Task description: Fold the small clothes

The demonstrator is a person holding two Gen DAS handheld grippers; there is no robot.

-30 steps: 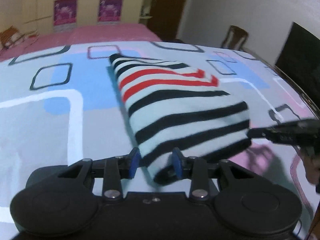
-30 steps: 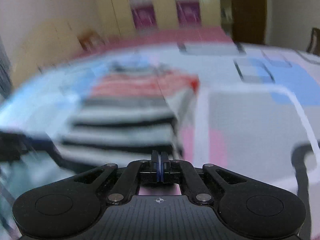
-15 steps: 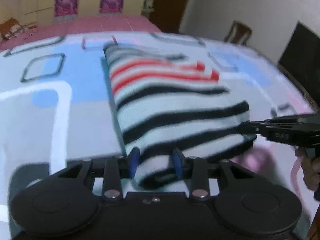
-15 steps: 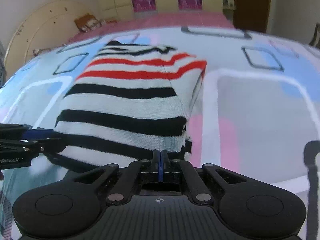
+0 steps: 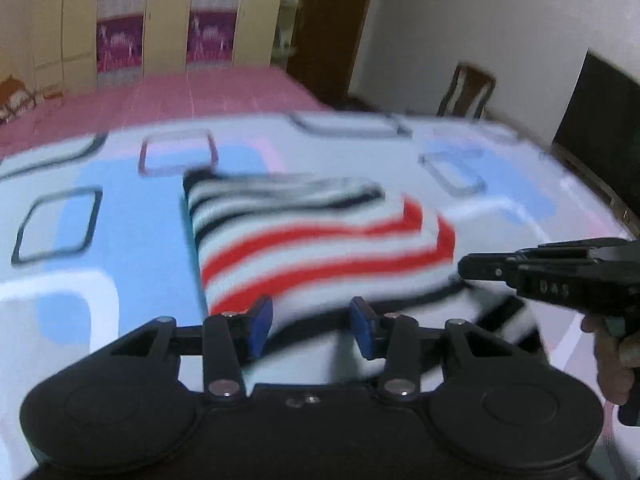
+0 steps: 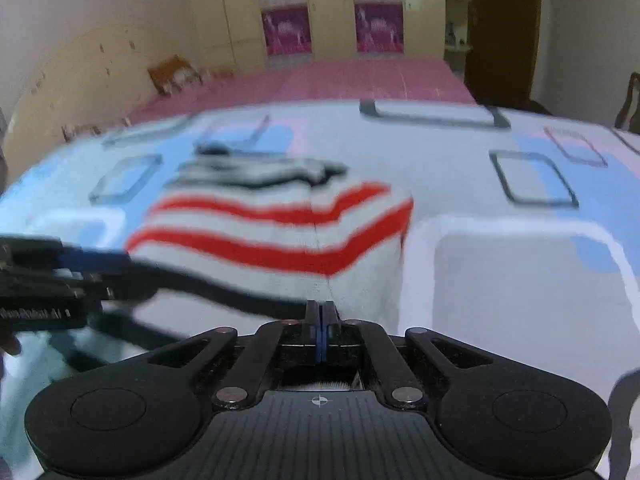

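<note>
A white knit garment with black and red stripes lies folded on the patterned bedsheet; it also shows in the right wrist view. Its near edge is lifted and carried toward the far end. My left gripper has its blue pads apart with the near left edge of the garment between them. My right gripper is shut on the near right edge of the garment, and it shows from the side in the left wrist view. The frames are motion-blurred.
The sheet has blue, grey and pink patches with black-outlined squares. A pink bedspread lies beyond it, before yellow wardrobes. A wooden chair and a dark panel stand at the right.
Both grippers have lifted the garment's near black-striped edge and moved it forward over the red-striped part. The black-striped half has passed out of sight below the grippers.
</note>
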